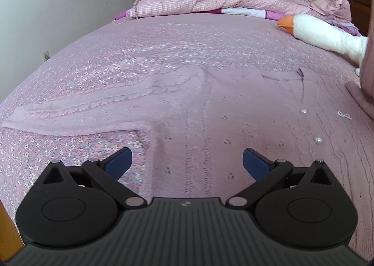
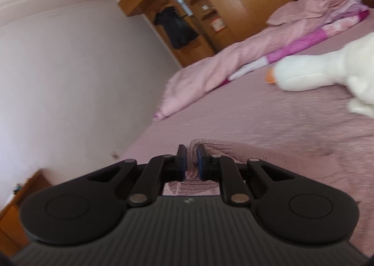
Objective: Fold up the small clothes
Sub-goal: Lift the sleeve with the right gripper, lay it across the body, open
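A pink knit sweater lies flat on the bed, the left gripper hovering with jaws wide while the right gripper pinches its edge, likely to fold it.

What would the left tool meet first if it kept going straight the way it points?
Probably the pink knitted sweater spread flat on the bed: the open left tool aims over its body. Depth is unclear, so the contact spot is uncertain.

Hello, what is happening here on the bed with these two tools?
A person is folding a pink knit sweater spread on the bed. The right gripper is shut on a bunch of the sweater's fabric. The left gripper is open above the sweater, holding nothing. One sleeve lies stretched out flat. A white plush goose lies nearby.
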Demonstrator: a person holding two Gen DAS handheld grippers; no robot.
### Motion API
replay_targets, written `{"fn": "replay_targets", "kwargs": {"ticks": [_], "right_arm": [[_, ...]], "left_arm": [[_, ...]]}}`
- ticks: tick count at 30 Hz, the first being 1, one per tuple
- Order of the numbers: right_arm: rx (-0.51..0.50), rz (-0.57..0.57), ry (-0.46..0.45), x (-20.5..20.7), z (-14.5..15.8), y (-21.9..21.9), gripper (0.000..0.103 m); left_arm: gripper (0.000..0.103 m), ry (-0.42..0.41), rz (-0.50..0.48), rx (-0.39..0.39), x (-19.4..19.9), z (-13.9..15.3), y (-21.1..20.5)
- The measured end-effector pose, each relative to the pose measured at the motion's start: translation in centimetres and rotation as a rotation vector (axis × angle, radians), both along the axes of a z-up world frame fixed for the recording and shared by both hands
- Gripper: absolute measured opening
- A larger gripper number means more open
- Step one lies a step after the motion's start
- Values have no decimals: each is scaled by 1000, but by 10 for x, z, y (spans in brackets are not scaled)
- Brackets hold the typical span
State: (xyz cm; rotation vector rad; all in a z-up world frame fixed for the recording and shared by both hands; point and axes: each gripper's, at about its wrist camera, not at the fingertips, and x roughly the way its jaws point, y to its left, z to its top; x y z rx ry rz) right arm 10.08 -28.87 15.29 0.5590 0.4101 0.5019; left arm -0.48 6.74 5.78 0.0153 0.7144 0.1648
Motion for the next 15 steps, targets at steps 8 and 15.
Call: {"fn": "replay_targets", "kwargs": {"ticks": [8,15], "right_arm": [[65,122,18,21,-5,62,13],[89,176,134,43,-47,107,13]], "left_arm": [[103,-21,56,6,-3,-1,30],[103,-2,98,-15,0,-8,51]]}}
